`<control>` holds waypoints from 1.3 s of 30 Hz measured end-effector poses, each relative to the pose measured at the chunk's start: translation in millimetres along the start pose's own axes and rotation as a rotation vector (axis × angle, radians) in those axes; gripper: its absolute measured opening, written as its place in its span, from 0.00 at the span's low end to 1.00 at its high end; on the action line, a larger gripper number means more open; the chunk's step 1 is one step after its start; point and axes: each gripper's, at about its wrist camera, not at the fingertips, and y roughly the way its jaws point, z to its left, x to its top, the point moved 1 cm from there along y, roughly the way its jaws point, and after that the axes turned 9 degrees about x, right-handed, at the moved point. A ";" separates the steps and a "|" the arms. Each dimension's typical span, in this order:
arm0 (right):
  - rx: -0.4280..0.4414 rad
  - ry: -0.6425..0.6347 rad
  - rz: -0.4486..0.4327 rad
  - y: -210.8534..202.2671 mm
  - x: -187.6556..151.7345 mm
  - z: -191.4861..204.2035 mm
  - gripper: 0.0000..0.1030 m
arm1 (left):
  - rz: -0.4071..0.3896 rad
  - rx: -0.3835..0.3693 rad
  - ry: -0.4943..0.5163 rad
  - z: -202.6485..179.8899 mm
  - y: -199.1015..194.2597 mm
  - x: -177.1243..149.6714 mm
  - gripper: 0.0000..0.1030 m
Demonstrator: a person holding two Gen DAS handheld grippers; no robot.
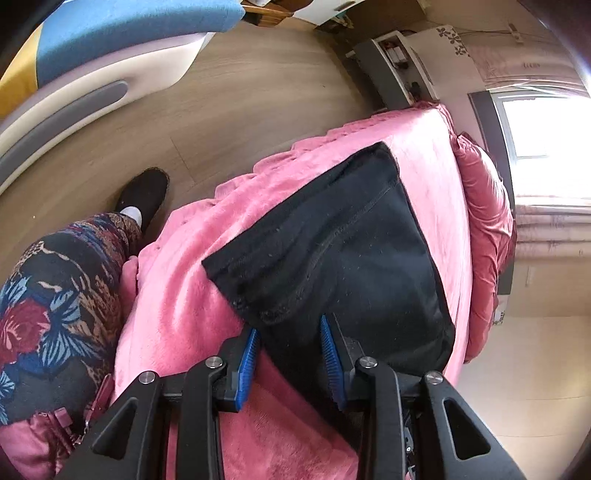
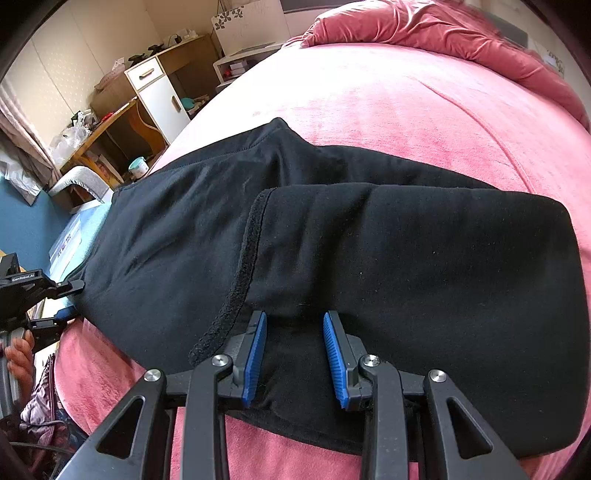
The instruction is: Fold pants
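Black pants (image 2: 369, 240) lie on a pink blanket (image 2: 406, 110) on a bed, one end folded over the rest, with a rough band (image 2: 236, 280) along the folded edge. My right gripper (image 2: 295, 321) points down at the near edge of that folded layer. Its blue pads stand apart and the cloth lies flat between them. In the left wrist view the other end of the pants (image 1: 351, 240) stretches away across the blanket (image 1: 207, 258). My left gripper (image 1: 290, 332) is at its near corner, jaws apart, black cloth between the pads but not pinched.
The person's leg in flowered trousers (image 1: 55, 295) and a black shoe (image 1: 146, 195) stand on the wooden floor (image 1: 240, 92) beside the bed edge. A crumpled red quilt (image 2: 443, 33) lies at the head of the bed. A desk and white cabinet (image 2: 159, 96) stand beyond.
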 end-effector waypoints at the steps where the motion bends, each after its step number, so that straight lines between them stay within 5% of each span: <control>1: 0.001 0.001 -0.001 0.0 -0.1 -0.1 0.32 | -0.011 0.003 0.005 -1.1 -1.0 0.4 0.28; 3: 0.001 -0.001 -0.001 0.1 0.1 0.2 0.32 | -0.045 0.020 0.048 -10.5 -3.0 -0.1 0.16; 6: 0.002 0.001 -0.002 0.1 0.1 0.0 0.32 | -0.134 0.060 0.187 -36.1 -14.4 -6.2 0.13; 12: 0.005 0.004 -0.006 -0.7 -0.1 -0.3 0.32 | -0.305 0.058 0.676 -122.3 -41.3 -54.8 0.13; 18: 0.030 0.016 -0.001 -3.4 1.3 -4.1 0.33 | -0.316 0.047 1.029 -176.4 -29.5 -118.6 0.13; 21: 0.078 0.043 0.003 -6.9 2.8 -9.2 0.42 | -0.310 0.078 1.157 -188.4 -18.1 -145.9 0.12; 26: 0.132 0.088 0.003 -13.8 5.1 -14.5 0.56 | -0.298 0.111 1.263 -191.5 -5.4 -168.5 0.12; 39: 0.206 0.141 -0.021 -26.5 17.6 -14.2 0.61 | -0.285 0.105 1.267 -186.9 1.8 -169.8 0.12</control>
